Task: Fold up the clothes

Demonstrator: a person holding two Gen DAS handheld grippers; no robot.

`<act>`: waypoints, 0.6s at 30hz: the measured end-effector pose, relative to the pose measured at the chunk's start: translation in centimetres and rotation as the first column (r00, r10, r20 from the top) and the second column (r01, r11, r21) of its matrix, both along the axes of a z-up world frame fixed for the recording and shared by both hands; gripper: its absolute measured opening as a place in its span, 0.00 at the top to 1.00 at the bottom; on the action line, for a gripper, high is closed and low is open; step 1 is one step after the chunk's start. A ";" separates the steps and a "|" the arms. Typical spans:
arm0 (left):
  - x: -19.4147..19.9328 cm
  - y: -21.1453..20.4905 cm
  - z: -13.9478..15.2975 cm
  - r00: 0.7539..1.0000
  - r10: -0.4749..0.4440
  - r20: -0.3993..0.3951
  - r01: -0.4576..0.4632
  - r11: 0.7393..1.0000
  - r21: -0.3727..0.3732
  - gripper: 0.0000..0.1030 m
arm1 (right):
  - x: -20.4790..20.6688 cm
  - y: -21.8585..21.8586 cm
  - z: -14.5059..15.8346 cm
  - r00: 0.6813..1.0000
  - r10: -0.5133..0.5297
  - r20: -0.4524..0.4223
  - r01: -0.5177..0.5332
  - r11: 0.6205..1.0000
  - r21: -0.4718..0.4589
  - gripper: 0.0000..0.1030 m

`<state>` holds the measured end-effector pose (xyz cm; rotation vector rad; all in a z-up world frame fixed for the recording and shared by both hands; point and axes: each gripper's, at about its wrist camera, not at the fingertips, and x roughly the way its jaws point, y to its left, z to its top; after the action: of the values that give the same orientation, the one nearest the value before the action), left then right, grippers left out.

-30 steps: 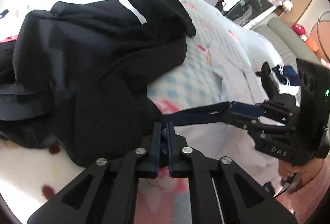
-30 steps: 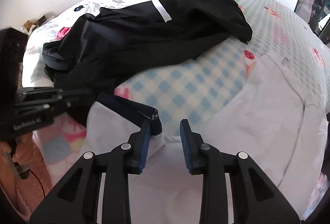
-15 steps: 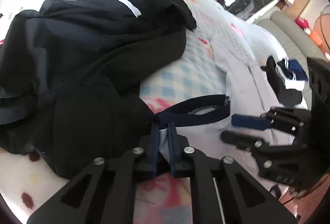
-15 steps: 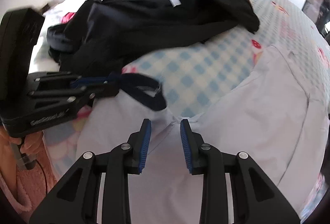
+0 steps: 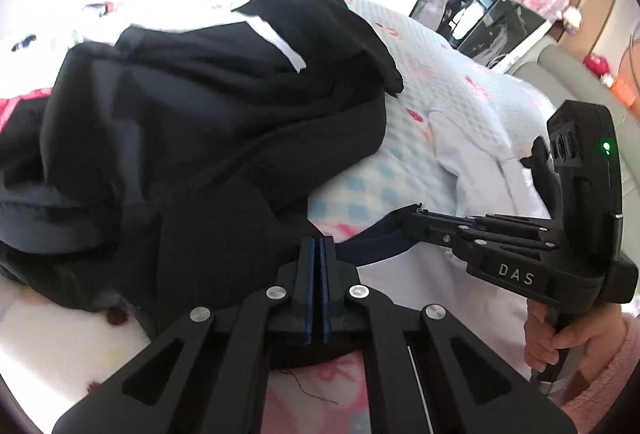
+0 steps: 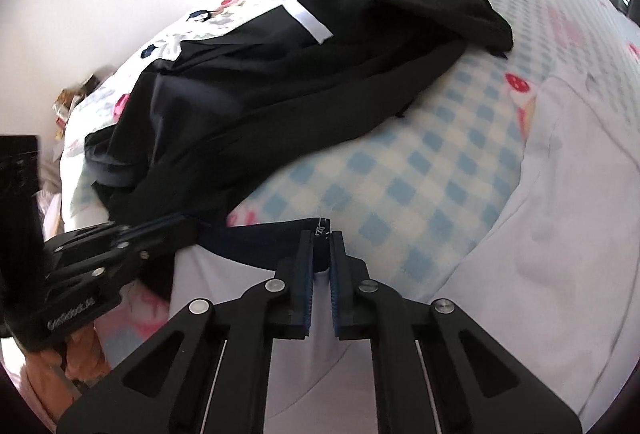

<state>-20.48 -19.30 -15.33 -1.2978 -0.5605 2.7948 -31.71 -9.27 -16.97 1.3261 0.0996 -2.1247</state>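
Observation:
A pale lilac shirt (image 6: pixel 540 234) with a navy collar (image 6: pixel 260 238) lies on the checked bedspread. In the left wrist view the collar (image 5: pixel 372 246) runs taut between both grippers. My left gripper (image 5: pixel 318 246) is closing its jaws tight on the collar's left end, with the cloth pinched between the pads. My right gripper (image 6: pixel 320 240) is closing on the collar's right end, navy and pale cloth showing between its pads. The left wrist view shows the right gripper (image 5: pixel 412 222) from the side, clamped on that end. In the right wrist view the left gripper (image 6: pixel 192 224) reaches in from the left.
A heap of black clothes (image 5: pixel 200 134) with a white stripe covers the bed beyond the collar, also in the right wrist view (image 6: pixel 300 74). A person's hand (image 5: pixel 560 338) holds the right gripper's handle. A dark cabinet (image 5: pixel 480 14) and a grey sofa (image 5: pixel 560 74) stand past the bed.
My right gripper has moved onto the collar's free end and gone from open to shut on it. The left gripper has kept its hold, and the collar now stretches between them.

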 end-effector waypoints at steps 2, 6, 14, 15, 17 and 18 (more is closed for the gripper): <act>0.0 -0.6 -0.5 1.000 0.014 0.019 -0.014 1.000 0.012 0.97 | -0.2 0.3 -0.3 1.000 -0.028 0.009 0.028 0.999 -0.024 0.95; -0.2 -1.6 -1.2 0.999 0.013 0.052 -0.019 0.994 0.109 0.96 | -0.7 1.6 -0.6 0.995 -0.099 0.032 0.102 0.992 -0.077 0.95; 0.4 -2.6 -0.9 0.997 -0.073 -0.018 0.075 0.939 0.336 0.58 | -0.7 3.0 -0.8 0.987 -0.094 0.130 0.112 0.985 -0.134 0.63; 0.4 -2.4 -0.9 0.997 -0.071 -0.012 0.071 0.946 0.316 0.58 | -0.5 3.1 -0.7 0.988 -0.098 0.120 0.112 0.987 -0.118 0.63; 0.5 -2.1 -0.7 0.999 -0.049 0.000 0.047 0.961 0.272 0.58 | 0.1 3.4 -0.2 0.991 -0.102 0.087 0.108 0.992 -0.071 0.63; 0.6 -2.1 -0.5 1.000 -0.027 0.003 0.026 0.968 0.250 0.58 | 0.6 3.5 0.2 0.993 -0.101 0.060 0.105 0.993 -0.053 0.63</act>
<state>-19.86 -21.43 -15.78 -1.2520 -0.8573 2.5936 -31.14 -5.76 -16.75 1.3842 -0.0532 -2.1566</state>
